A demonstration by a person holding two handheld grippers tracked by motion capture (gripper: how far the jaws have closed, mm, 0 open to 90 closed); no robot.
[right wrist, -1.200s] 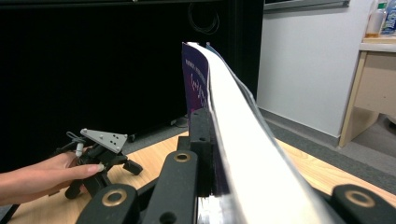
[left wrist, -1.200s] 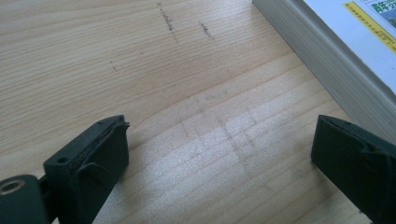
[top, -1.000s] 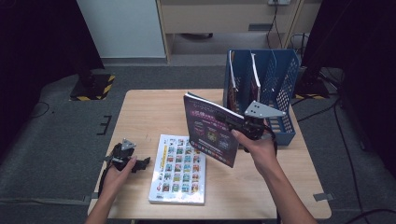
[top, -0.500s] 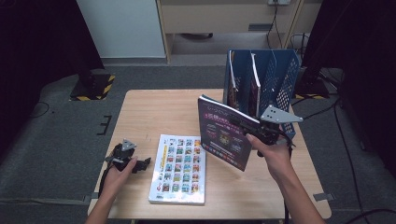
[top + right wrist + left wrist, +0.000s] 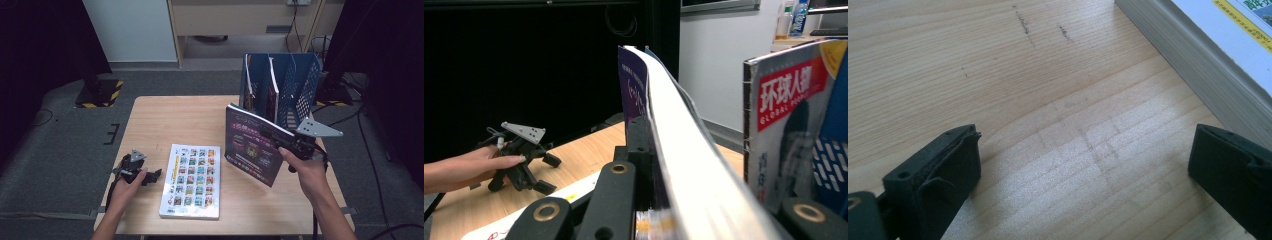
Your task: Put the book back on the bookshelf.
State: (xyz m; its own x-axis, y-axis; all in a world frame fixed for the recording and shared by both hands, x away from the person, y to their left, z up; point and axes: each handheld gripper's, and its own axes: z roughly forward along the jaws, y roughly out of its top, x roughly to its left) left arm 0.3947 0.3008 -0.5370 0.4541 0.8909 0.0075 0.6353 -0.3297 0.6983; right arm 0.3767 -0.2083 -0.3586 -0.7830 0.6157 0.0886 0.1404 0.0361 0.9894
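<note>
My worry is the purple magazine (image 5: 252,150) bowing and catching its top edge on a divider of the blue file rack (image 5: 300,85), since my right gripper (image 5: 280,142) pinches it near one edge and the pages curve. I hold it upright above the table (image 5: 170,120), just in front of the rack, forearm angled in from below. My left gripper (image 5: 135,170) rests on the table, jaws wide and empty, beside the flat white book (image 5: 192,180).

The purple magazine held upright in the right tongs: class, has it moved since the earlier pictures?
Yes. In the high view the purple magazine has shifted rightward, toward the blue file rack, which stands fixed.
</note>
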